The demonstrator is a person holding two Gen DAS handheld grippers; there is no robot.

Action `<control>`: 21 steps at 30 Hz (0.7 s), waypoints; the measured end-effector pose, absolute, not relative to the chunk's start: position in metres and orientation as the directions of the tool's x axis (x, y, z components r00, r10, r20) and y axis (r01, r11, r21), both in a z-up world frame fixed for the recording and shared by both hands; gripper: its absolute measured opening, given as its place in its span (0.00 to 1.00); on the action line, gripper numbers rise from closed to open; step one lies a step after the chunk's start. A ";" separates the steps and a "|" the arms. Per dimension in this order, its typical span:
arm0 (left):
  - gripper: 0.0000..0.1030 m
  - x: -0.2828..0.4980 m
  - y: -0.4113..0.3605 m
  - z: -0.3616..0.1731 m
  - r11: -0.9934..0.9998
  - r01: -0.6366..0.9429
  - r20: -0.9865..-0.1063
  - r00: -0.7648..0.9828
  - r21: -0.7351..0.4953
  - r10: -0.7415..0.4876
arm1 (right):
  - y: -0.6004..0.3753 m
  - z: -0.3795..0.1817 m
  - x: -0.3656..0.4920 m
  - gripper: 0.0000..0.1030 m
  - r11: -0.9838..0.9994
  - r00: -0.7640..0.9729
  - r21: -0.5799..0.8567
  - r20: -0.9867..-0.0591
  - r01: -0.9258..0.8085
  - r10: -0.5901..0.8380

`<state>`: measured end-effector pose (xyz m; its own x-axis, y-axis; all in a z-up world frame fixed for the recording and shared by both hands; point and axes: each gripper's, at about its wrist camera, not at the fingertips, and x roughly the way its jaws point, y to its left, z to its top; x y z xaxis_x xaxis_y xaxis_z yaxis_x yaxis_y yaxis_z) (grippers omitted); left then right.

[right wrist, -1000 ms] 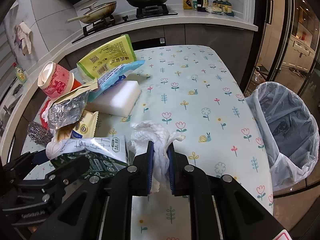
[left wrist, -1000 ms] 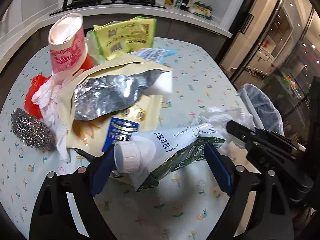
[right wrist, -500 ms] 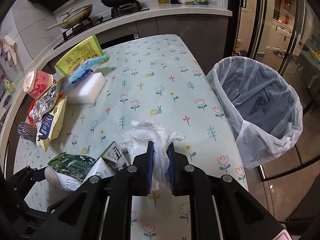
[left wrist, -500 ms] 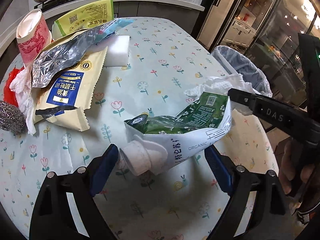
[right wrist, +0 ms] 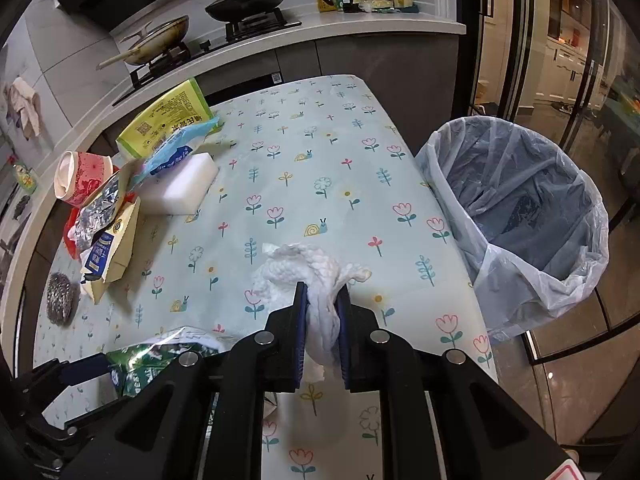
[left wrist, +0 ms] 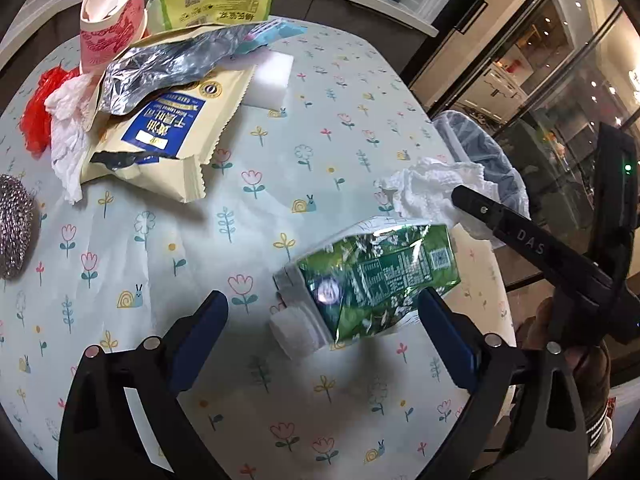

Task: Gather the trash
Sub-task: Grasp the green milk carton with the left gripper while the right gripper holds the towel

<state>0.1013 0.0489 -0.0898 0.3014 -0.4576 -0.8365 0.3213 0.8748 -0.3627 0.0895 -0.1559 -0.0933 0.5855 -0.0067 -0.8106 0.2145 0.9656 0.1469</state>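
Observation:
My left gripper (left wrist: 322, 314) stands open above the flowered table. A crushed green and white carton (left wrist: 372, 276) with a white cap lies between and just ahead of its jaws, touching neither; it looks blurred. It also shows in the right wrist view (right wrist: 160, 358). My right gripper (right wrist: 323, 304) is shut on a crumpled white paper towel (right wrist: 308, 272), held above the table near its right edge. The towel also shows in the left wrist view (left wrist: 432, 188). The lined trash bin (right wrist: 520, 216) stands off the table's right side.
A pile of trash lies at the table's left: a cream snack bag (left wrist: 168, 140), foil wrapper (left wrist: 160, 68), pink paper cup (left wrist: 110, 28), yellow-green pack (left wrist: 216, 4), white sponge block (right wrist: 180, 188), red bag (left wrist: 36, 120), steel scourer (right wrist: 60, 298). Stove counter (right wrist: 224, 48) behind.
The carton has come free of the left jaws and turned green side up. Both grippers have shifted toward the table's right edge and the bin. The right gripper keeps the towel.

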 end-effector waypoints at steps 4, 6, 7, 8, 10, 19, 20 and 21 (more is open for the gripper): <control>0.89 0.108 0.052 -0.099 0.880 0.268 -0.844 0.274 -0.393 -0.461 | -0.147 -0.099 0.086 0.13 0.970 0.576 0.148 -0.817 0.191 0.011; 0.89 0.111 0.051 -0.104 0.874 0.275 -0.843 0.263 -0.400 -0.468 | -0.143 -0.102 0.083 0.13 0.971 0.569 0.150 -0.822 0.185 0.018; 0.88 0.112 0.050 -0.107 0.874 0.279 -0.846 0.258 -0.398 -0.467 | -0.142 -0.103 0.082 0.13 0.972 0.567 0.150 -0.824 0.183 0.020; 0.88 0.113 0.047 -0.109 0.876 0.283 -0.848 0.259 -0.391 -0.462 | -0.141 -0.104 0.081 0.13 0.972 0.565 0.149 -0.825 0.182 0.021; 0.88 0.112 0.043 -0.108 0.876 0.309 -0.842 0.285 -0.372 -0.458 | -0.141 -0.104 0.078 0.13 0.972 0.565 0.148 -0.825 0.183 0.020; 0.60 0.105 0.025 -0.102 0.847 0.399 -0.827 0.291 -0.351 -0.480 | -0.146 -0.106 0.069 0.13 0.971 0.559 0.143 -0.829 0.193 0.011; 0.59 0.104 0.025 -0.101 0.845 0.403 -0.826 0.290 -0.353 -0.483 | -0.147 -0.105 0.068 0.13 0.970 0.560 0.143 -0.829 0.195 0.010; 0.58 0.102 0.025 -0.100 0.844 0.406 -0.826 0.290 -0.351 -0.483 | -0.148 -0.104 0.067 0.13 0.970 0.561 0.144 -0.828 0.197 0.009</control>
